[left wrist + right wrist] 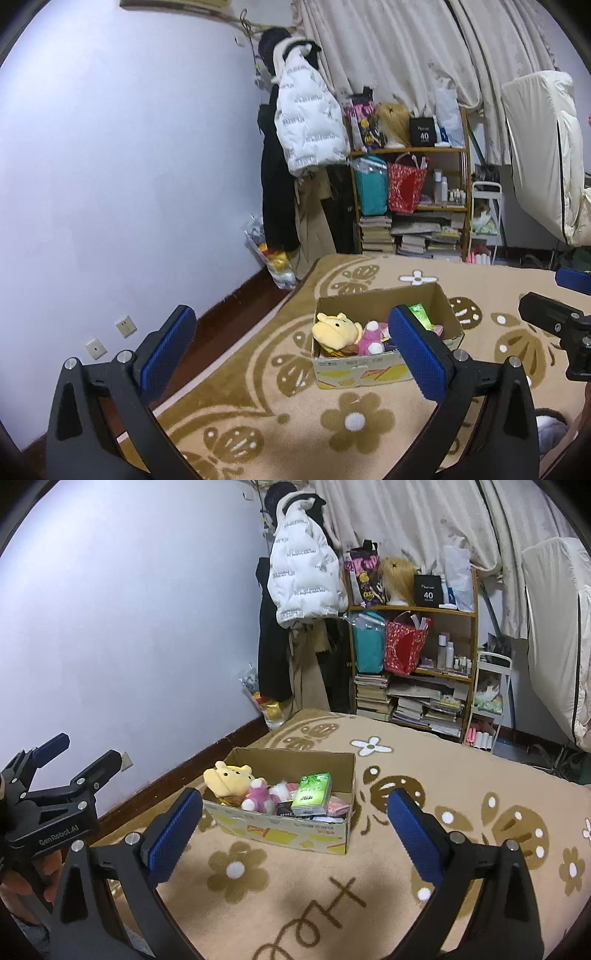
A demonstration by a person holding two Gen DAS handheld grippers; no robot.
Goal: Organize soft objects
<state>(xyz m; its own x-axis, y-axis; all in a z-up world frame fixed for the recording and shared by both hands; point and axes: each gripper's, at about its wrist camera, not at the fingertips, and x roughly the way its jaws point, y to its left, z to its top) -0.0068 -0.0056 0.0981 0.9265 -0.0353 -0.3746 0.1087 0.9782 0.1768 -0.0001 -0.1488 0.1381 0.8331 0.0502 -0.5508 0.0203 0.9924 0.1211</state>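
Observation:
A cardboard box (354, 369) (280, 830) stands on the patterned blanket. Inside lie a yellow bear plush (334, 330) (227, 779), a pink plush (371, 338) (260, 795), a green tissue pack (421, 315) (312, 788) and smaller items underneath. My left gripper (293, 350) (85, 751) hovers open and empty, short of the box's near left side. My right gripper (295, 834) (543, 290) is also open and empty, in front of the box, a little above the blanket. Neither gripper touches anything.
The beige blanket with brown flowers (461, 775) spreads around the box. Behind it are a wooden shelf (413, 609) with bags and books, hanging coats (303, 579), a white cart (491, 701) and a bag of toys (267, 705) by the wall. Wooden floor (229, 325) runs along the left.

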